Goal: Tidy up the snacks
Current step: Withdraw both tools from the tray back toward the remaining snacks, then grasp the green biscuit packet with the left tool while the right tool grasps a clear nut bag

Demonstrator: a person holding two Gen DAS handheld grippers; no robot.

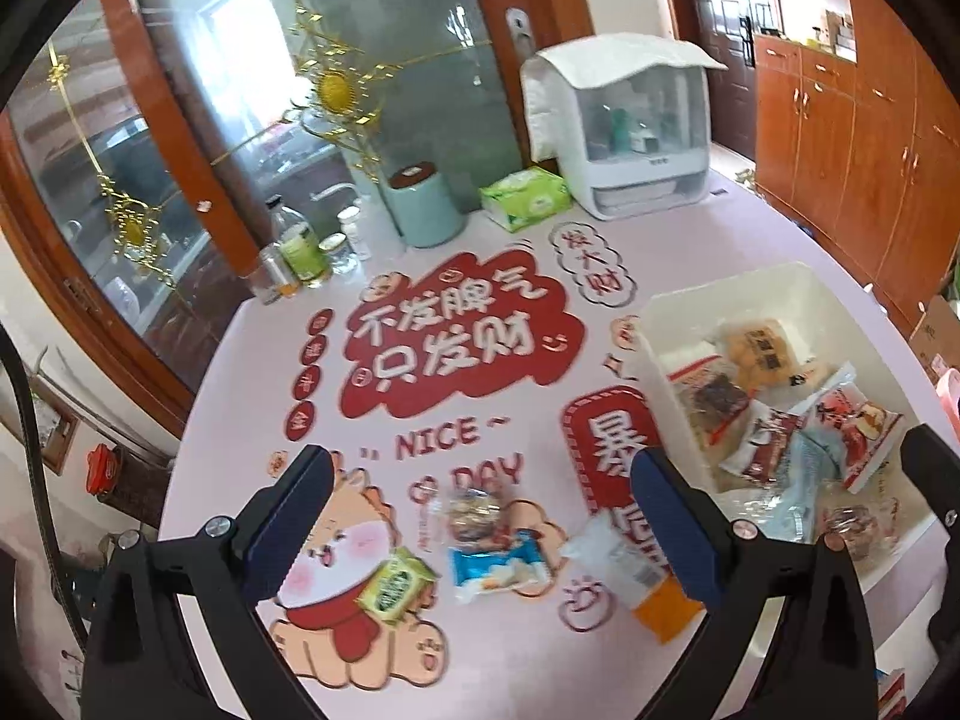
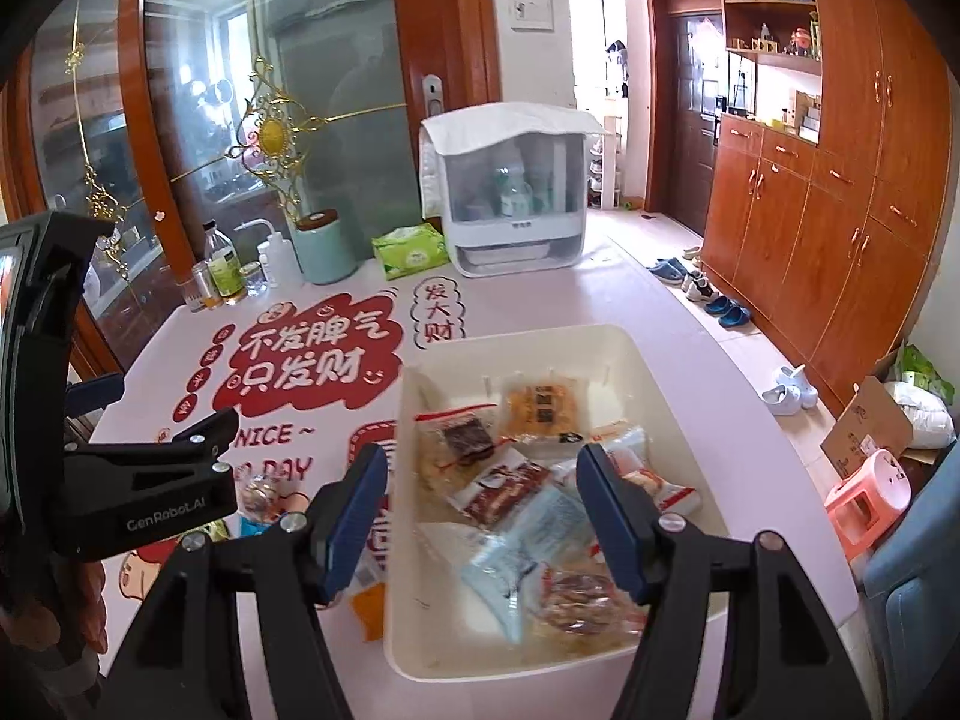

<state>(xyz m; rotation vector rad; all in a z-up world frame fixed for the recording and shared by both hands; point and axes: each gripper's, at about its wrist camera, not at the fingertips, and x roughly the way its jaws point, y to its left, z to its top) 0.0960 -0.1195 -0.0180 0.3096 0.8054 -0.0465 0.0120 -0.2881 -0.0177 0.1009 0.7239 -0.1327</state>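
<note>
A white bin (image 2: pixel 516 342) holds several wrapped snacks; it also shows at the right of the left wrist view (image 1: pixel 720 294). Loose snacks lie on the pink table left of it: a green-yellow packet (image 1: pixel 395 585), a clear packet of brown pieces (image 1: pixel 474 515), a blue-white packet (image 1: pixel 501 564) and a white-orange packet (image 1: pixel 636 576). My left gripper (image 1: pixel 483 531) is open and empty, above these loose snacks. My right gripper (image 2: pixel 483 519) is open and empty, above the bin's near half.
At the table's far edge stand a white dish cabinet (image 2: pixel 516 204), a green tissue pack (image 2: pixel 411 249), a mint canister (image 2: pixel 324 246) and bottles (image 2: pixel 225 273). A glass door is behind. Wooden cabinets (image 2: pixel 840 180), shoes and a pink stool (image 2: pixel 870 498) are on the right.
</note>
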